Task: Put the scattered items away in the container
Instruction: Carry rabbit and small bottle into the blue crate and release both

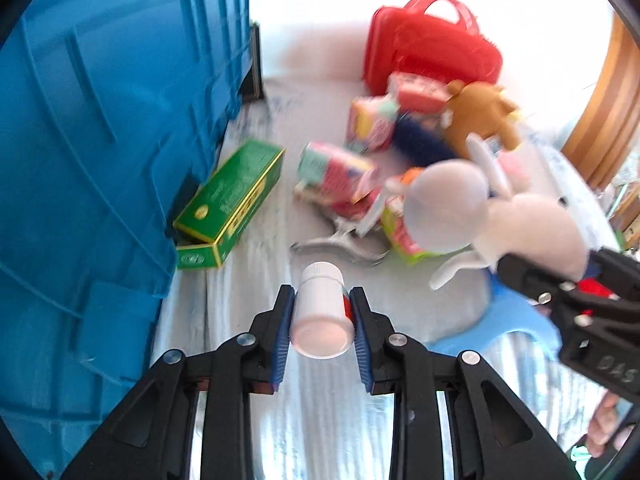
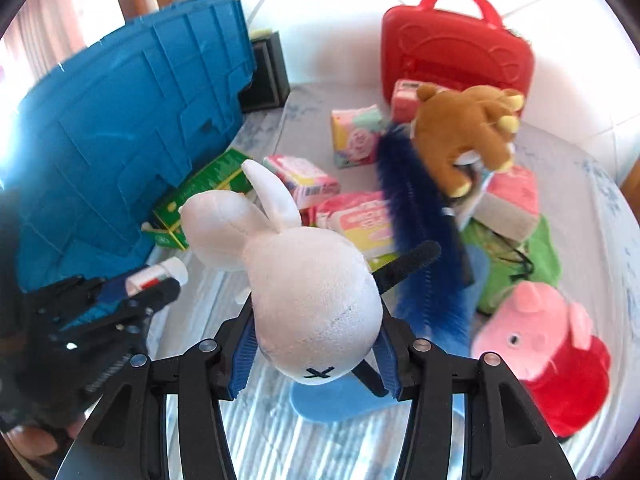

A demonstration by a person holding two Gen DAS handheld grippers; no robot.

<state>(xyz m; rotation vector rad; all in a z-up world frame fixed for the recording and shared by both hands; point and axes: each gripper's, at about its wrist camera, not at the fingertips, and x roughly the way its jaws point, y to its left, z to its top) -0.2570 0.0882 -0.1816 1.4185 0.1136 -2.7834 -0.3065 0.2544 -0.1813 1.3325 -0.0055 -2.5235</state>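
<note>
My left gripper (image 1: 322, 312) is shut on a white pill bottle (image 1: 322, 316), held above the pale cloth; the same bottle (image 2: 160, 274) shows in the right wrist view with the left gripper (image 2: 132, 292). My right gripper (image 2: 316, 356) is shut on a white plush rabbit (image 2: 312, 292), also seen at the right of the left wrist view (image 1: 480, 208). The big blue container (image 1: 100, 140) stands at the left, close to both grippers; it also shows in the right wrist view (image 2: 120, 128).
A green box (image 1: 232, 196) lies against the container. Scattered ahead are pink packets (image 2: 304, 180), a brown plush bear (image 2: 468, 128), a dark blue brush (image 2: 420, 240), metal tongs (image 1: 340, 244), a red case (image 2: 452, 52), a pink pig plush (image 2: 548, 344) and a green bag (image 2: 524, 256).
</note>
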